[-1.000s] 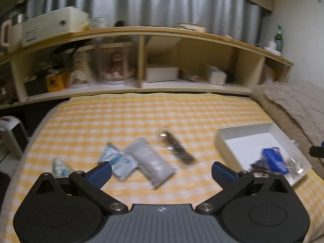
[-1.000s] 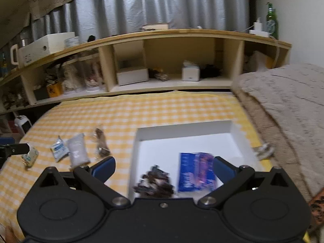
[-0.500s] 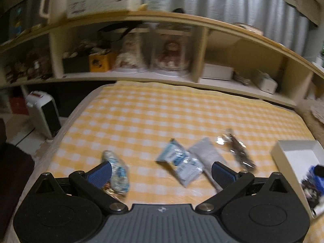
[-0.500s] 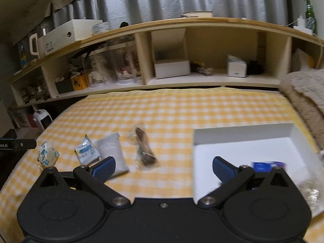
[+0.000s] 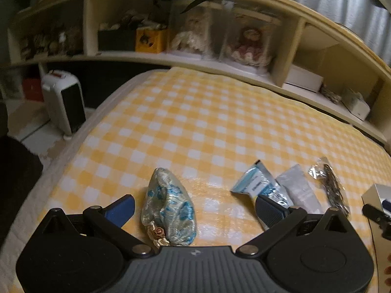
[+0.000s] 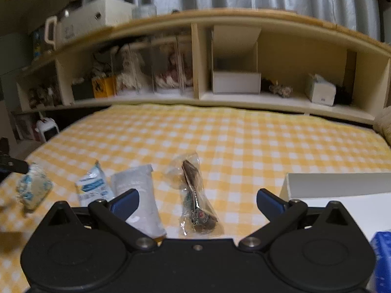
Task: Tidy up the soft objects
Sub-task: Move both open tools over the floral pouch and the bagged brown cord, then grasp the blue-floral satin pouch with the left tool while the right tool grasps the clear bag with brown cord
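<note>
Several soft packets lie on the yellow checked cloth. In the left wrist view my left gripper is open, with a blue-patterned pouch lying between its fingers, nearer the left one. A light-blue sachet, a white packet and a clear bag of dark pieces lie to its right. In the right wrist view my right gripper is open over the clear dark-pieces bag, with the white packet, sachet and pouch to the left. The white box stands at right.
A wooden shelf unit with dolls and boxes runs along the far edge of the bed. A small white heater stands on the floor off the left edge. A blue pack lies in the box.
Both grippers have swung left. The left one has closed in on the patterned pouch, which now lies between its fingers. The right one has left the white box and now faces the dark-pieces bag.
</note>
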Tool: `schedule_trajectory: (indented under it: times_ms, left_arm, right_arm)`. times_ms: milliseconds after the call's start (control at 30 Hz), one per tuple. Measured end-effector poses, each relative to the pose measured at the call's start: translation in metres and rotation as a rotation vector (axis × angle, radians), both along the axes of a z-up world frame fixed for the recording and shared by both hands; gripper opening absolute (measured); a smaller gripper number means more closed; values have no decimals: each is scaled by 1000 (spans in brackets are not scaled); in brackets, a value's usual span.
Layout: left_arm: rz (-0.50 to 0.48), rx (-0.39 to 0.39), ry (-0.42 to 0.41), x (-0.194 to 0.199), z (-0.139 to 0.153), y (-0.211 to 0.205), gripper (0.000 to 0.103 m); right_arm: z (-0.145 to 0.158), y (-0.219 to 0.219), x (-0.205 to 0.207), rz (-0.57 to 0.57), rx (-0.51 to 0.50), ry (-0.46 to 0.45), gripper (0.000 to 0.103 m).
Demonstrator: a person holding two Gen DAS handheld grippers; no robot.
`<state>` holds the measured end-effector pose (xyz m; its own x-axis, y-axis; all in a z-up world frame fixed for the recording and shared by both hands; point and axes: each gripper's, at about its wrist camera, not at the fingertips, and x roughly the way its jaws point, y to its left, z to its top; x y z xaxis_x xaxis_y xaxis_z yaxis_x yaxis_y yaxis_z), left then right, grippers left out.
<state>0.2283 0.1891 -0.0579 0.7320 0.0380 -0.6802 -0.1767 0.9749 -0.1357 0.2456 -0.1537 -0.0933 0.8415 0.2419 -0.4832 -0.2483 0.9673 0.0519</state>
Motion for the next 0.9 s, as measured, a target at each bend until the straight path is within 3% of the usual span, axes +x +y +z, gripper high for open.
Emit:
schedule_trajectory:
  times_ms: [200,267,400,433,467,633,900]
  left_arm:
    - [21,-43,26,15,-15,10,103]
    - [15,-51,27,20,-17,12,103]
    - [26,-41,42,29,-24,14,100]
    - [20,-45,51,31,-26,14,96]
    - [15,-48,61,33,-29,14,94]
    - [-16,-42,89,36,-36,12,64]
    - [-83,-42,123,34,-41,5,45]
  right_arm:
    - [-24,2,39,-7,38,110,99]
    - [-30,1,48,-8,54,122,82]
    - [-41,-2,62,-7,68,165,60]
    - [-44,-2,63,-10,64,181,47]
    - [-47,-3,65,-3,64,203,40]
    - [-52,-3,54,42,38,241,33]
    - [-49,-7,14,40,35,361,29]
